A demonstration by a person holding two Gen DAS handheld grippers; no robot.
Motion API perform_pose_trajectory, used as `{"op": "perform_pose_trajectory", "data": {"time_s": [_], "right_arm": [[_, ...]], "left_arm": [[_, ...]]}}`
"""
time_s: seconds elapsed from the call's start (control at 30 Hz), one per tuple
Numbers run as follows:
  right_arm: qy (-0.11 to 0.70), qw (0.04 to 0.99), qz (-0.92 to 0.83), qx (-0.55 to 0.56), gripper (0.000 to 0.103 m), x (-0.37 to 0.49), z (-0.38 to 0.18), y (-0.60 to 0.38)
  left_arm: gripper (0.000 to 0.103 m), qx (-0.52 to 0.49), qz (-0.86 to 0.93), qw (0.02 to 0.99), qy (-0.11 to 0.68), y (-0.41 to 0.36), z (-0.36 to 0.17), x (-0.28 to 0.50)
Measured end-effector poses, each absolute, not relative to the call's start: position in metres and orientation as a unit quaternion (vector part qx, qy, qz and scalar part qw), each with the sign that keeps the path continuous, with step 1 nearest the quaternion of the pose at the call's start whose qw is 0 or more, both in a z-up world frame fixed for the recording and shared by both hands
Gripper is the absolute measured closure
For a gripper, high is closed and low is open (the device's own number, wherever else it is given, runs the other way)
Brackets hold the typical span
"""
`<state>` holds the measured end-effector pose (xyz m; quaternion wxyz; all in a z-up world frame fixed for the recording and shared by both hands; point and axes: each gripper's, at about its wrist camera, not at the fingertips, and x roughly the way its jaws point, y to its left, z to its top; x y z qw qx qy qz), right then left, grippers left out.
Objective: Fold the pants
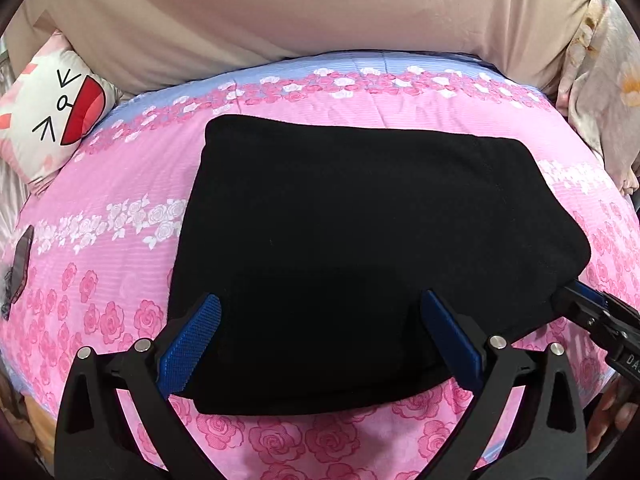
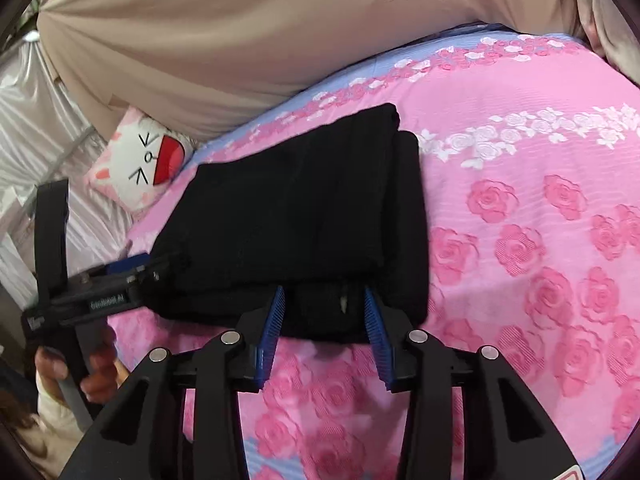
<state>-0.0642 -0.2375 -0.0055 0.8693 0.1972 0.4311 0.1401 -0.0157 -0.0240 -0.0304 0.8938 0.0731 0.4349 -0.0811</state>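
Nearest my lenses are the two grippers. My left gripper [image 1: 320,312] has its blue pads spread as wide as they go, straddling the near edge of the black pants [image 1: 360,208] without pinching anything. My right gripper [image 2: 324,304] has its pads partly apart, framing the near edge of the same bundle; I judge the cloth is not gripped, though against black fabric I cannot be sure whether a pad brushes it.

Largest in view is the beige curtain [image 1: 304,8] hanging behind the bed. Next comes the pink rose-print bedspread [image 1: 120,184], which gives a broad, soft surface to fold on. The pants lie on it toward the middle, already folded into a compact, thick rectangle. From the right wrist I can see stacked layers, the upper one set slightly back from the lower, with a rounded fold along the right side. The cloth looks matte, heavy and uncreased.

I read both grippers as placed at the bundle's near edge either to tidy it or to take one more fold; the task seems close to finished.

Smaller still, a cartoon-face cushion [image 1: 52,112] leans at the bed's far left corner, well apart from the pants.
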Motion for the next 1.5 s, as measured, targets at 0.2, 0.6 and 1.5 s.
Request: {"op": "perform_pose_trajectory", "data": {"time_s": [0.2,0.6,1.5], "right_arm": [[0.369,0.9,0.132,0.19,0.093,-0.07,0.033,-0.247],[0.348,0.92,0.048,0.174,0.082,-0.094,0.045,-0.27],[0.472,0.83,0.294,0.033,0.08,-0.01,0.013,-0.034]], "left_arm": [[0.005,0.077,-0.079,0.897,0.429,-0.027,-0.027,-0.018],[0.005,0.094,-0.072,0.898,0.423,-0.027,-0.028,-0.022],[0.005,0.02,0.045,0.9,0.433,0.111,-0.026,-0.025]]}}
